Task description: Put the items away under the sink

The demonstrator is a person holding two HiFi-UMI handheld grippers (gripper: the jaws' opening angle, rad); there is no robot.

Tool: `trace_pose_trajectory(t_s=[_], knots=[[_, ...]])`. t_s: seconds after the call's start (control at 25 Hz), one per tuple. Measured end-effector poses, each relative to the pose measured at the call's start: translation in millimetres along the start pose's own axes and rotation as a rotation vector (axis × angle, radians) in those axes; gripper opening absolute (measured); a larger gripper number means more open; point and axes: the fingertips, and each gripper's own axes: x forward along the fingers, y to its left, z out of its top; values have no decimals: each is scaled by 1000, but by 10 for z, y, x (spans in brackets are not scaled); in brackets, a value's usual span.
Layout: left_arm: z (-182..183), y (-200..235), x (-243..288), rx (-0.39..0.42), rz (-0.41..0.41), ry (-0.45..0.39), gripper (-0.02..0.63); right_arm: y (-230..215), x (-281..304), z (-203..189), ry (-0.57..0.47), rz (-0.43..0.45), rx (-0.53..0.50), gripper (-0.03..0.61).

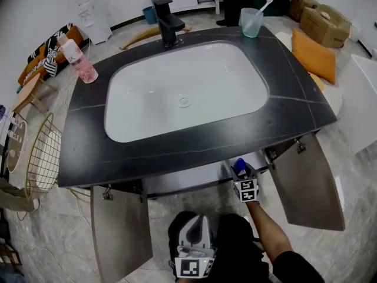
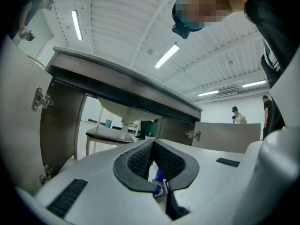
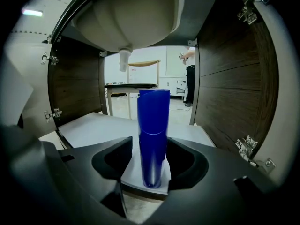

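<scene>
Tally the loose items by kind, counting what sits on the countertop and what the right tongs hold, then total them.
Pink bottle: 1
Clear cup: 1
Toothbrush: 1
Blue container: 1
Total: 4

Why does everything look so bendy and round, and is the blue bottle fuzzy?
Head view: the wide lens bows the countertop edges. Left gripper view: dark round corners, bright ceiling lights. Right gripper view: the blue bottle looks slightly smeared, and the cabinet walls curve.
</scene>
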Motion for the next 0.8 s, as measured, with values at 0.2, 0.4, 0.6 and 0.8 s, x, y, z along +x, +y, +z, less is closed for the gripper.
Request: trace_pose_trajectory(t_s=[0.2, 0.4, 0.6, 0.8], knots=[[8, 55, -30, 26, -7, -6, 15, -26, -71, 73, -15, -22, 21, 230], [61, 94, -126, 34, -12, -27, 15, -64, -472, 58, -45, -49, 61, 236], [122, 134, -218, 42, -28, -39, 15, 186, -925, 109, -59, -23, 87, 183], [224, 175, -265, 8, -5, -36, 15, 407, -1202, 215, -47, 12, 149, 55]])
